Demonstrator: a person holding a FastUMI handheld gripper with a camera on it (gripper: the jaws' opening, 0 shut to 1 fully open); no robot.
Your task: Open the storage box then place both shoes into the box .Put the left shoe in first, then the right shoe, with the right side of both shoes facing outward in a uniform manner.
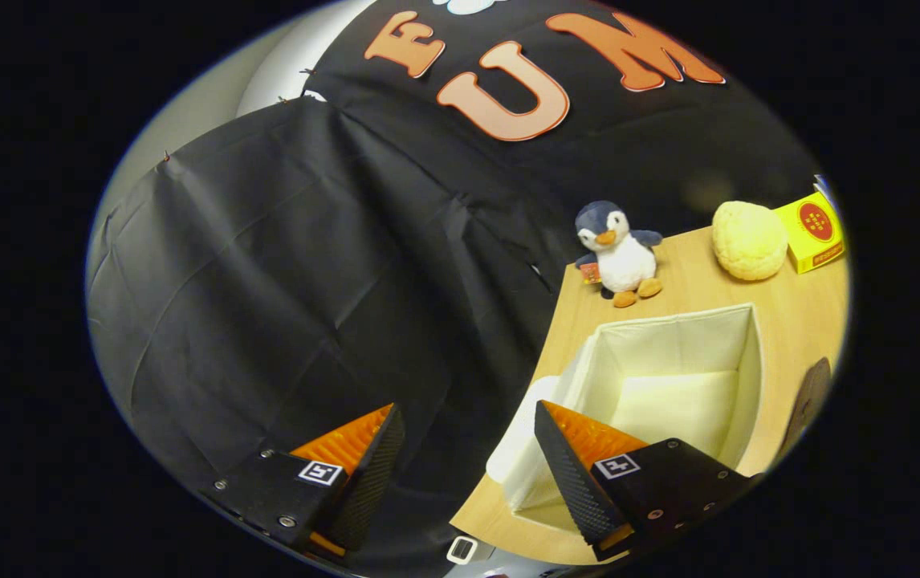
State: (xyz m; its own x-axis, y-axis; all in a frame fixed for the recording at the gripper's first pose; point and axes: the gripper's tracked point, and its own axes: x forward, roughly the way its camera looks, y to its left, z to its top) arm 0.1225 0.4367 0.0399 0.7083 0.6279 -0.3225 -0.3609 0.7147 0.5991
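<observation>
Storage box (669, 361) sits open on the counter (797, 313), its inside bare, just beyond my right finger. My claw (460, 449) is spread wide, gripping nothing. Penguin toy (619, 253) stands behind the box.

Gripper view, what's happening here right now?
A person's handheld gripper hangs with its fingers apart and nothing between them, at the near edge of a wooden table. Beside the right finger sits the white storage box, open with no shoe visible inside. Beyond it stand a penguin toy, a yellow puffy ball and a yellow carton.
</observation>
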